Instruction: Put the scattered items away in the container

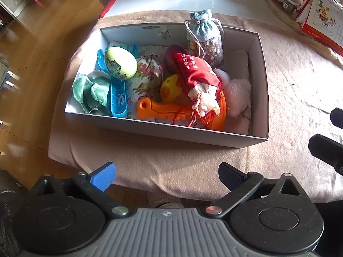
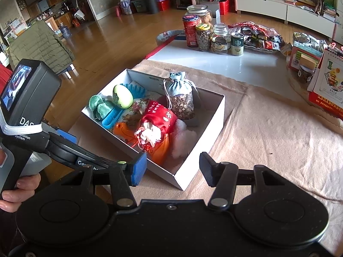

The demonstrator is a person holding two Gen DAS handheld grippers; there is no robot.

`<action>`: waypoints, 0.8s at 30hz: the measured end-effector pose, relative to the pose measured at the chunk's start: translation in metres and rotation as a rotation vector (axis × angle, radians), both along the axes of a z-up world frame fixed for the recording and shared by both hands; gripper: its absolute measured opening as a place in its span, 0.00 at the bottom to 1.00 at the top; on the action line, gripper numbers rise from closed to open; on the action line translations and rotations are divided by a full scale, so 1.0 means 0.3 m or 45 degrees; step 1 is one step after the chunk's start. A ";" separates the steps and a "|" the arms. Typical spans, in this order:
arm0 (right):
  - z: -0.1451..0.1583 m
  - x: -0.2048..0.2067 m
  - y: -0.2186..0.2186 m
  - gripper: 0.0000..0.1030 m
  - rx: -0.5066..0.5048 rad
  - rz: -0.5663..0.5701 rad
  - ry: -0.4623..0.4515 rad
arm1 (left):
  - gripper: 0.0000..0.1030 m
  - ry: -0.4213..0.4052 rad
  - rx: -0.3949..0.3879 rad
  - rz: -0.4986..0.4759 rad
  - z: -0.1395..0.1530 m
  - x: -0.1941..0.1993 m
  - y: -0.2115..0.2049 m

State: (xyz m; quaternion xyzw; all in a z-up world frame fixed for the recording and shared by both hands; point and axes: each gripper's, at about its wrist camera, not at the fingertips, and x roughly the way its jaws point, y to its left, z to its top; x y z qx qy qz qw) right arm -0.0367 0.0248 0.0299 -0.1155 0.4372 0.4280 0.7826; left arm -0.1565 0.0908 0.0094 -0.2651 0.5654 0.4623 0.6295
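A white cardboard box (image 1: 193,133) sits on a beige cloth and holds the items: a green egg (image 1: 120,62), a red drawstring pouch (image 1: 196,70), an orange toy (image 1: 163,111), a blue scoop (image 1: 116,98), green plush (image 1: 90,91), a yellow spotted egg (image 1: 170,87), a blue-topped sachet (image 1: 203,40) and white fluff (image 1: 238,94). My left gripper (image 1: 166,174) is open and empty, in front of the box's near wall. My right gripper (image 2: 172,167) is open and empty at the box's near corner (image 2: 182,180); its view shows the same pouch (image 2: 158,117) and sachet (image 2: 181,98).
Jars and cans (image 2: 212,38) stand on the white table beyond the cloth. A calendar and boxes (image 2: 328,79) sit at the right. The beige cloth (image 2: 268,128) spreads right of the box. The left tool's handle and screen (image 2: 23,90) show at the left of the right wrist view.
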 end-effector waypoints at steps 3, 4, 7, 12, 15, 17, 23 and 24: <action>0.001 -0.001 0.001 0.53 0.000 -0.002 -0.003 | 0.99 -0.003 -0.004 0.000 0.000 -0.002 0.002; 0.002 -0.002 0.002 0.53 0.000 -0.001 -0.005 | 0.99 -0.003 -0.005 -0.001 0.000 -0.002 0.001; 0.002 -0.001 0.003 0.53 0.000 -0.003 -0.005 | 0.99 -0.003 -0.007 -0.001 -0.002 -0.001 0.000; 0.003 -0.001 0.004 0.53 0.000 -0.004 -0.002 | 0.99 -0.002 -0.021 0.002 -0.008 0.000 0.002; 0.003 -0.002 0.004 0.53 0.000 -0.005 -0.003 | 0.99 -0.003 -0.020 0.002 -0.007 -0.001 0.002; 0.002 -0.002 0.005 0.53 -0.002 -0.003 -0.003 | 0.99 -0.004 -0.020 0.003 -0.005 0.000 0.002; 0.005 -0.004 0.005 0.53 0.003 0.003 -0.009 | 0.99 -0.008 -0.019 0.003 0.000 0.002 0.001; 0.005 -0.004 0.005 0.53 0.002 0.004 -0.009 | 0.99 -0.008 -0.021 0.003 0.000 0.003 0.001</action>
